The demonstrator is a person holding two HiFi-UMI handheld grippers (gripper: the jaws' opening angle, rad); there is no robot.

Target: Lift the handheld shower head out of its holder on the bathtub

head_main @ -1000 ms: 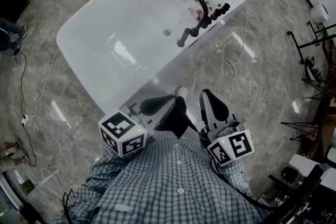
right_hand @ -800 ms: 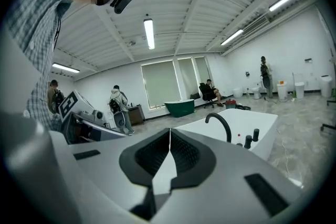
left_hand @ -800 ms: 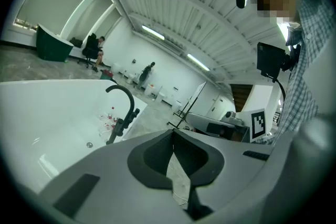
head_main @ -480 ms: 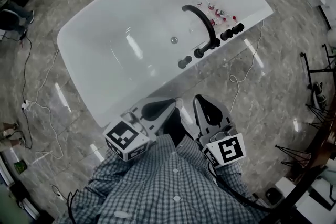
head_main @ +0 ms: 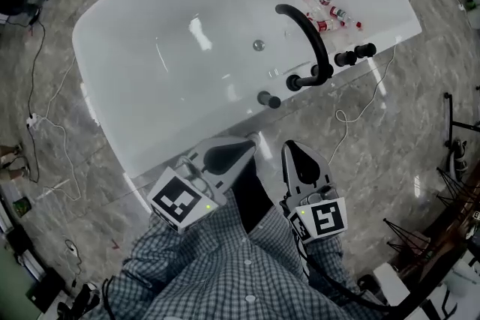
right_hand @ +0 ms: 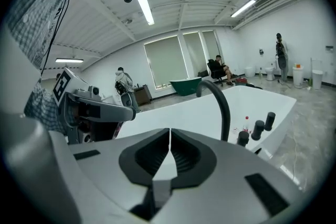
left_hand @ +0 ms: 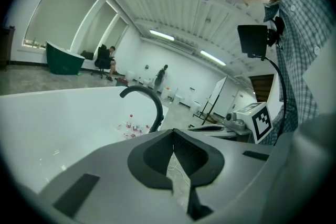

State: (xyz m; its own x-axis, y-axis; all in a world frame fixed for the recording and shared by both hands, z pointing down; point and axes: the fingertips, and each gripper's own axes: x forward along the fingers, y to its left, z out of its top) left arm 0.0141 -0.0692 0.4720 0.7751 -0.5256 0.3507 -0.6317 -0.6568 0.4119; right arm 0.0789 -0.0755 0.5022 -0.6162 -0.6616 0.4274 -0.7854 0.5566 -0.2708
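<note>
While you stand at the near side of the one white oval bathtub, the count is as follows. There is one black arched faucet spout and a row of short black cylindrical fittings along the rim. A small cluster of red-capped clear bottles lies in the basin, too small to number.

Right of the spout, three black cylinders show in the right gripper view. The outermost and tallest reads as the black stick-shaped handheld shower head, seated upright in its holder on the rim. It lies ahead of your fingertips and off to their right, well apart from both pairs.

You hold two grippers. Your left gripper and right gripper sit side by side, close against your checked shirt. Both are aimed forward and somewhat down toward the rim. Each pair of fingers is clenched together on nothing.
</note>
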